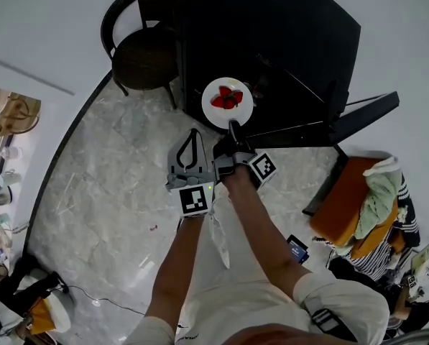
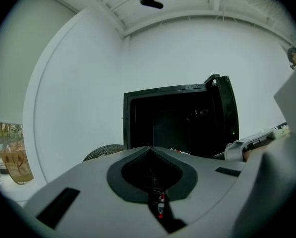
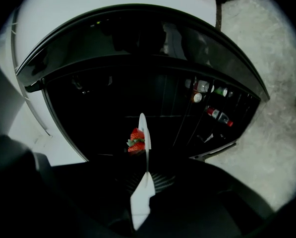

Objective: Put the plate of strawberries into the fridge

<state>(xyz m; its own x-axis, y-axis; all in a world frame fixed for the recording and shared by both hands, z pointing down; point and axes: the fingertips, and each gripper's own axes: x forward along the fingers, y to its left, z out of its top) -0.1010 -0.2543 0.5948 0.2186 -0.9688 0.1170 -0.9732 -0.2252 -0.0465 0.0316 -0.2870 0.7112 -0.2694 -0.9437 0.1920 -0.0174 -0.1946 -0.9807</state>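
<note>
A white plate [image 1: 227,115] with a few red strawberries [image 1: 226,98] hangs level in front of the open black fridge [image 1: 271,34]. My right gripper [image 1: 233,127] is shut on the plate's near rim. In the right gripper view the plate [image 3: 143,148] shows edge-on between the jaws of that gripper [image 3: 145,176], strawberries [image 3: 136,140] on its left, against the dark fridge interior [image 3: 113,98]. My left gripper [image 1: 193,131] hangs to the left of the plate, shut and empty. From the left gripper [image 2: 148,148] the fridge [image 2: 172,123] stands straight ahead.
The fridge door [image 1: 361,113] stands swung open to the right, bottles [image 3: 214,110] in its shelf. A dark round chair [image 1: 146,45] stands left of the fridge. An orange board with clothes [image 1: 351,203] and a seated person [image 1: 379,254] are at the right.
</note>
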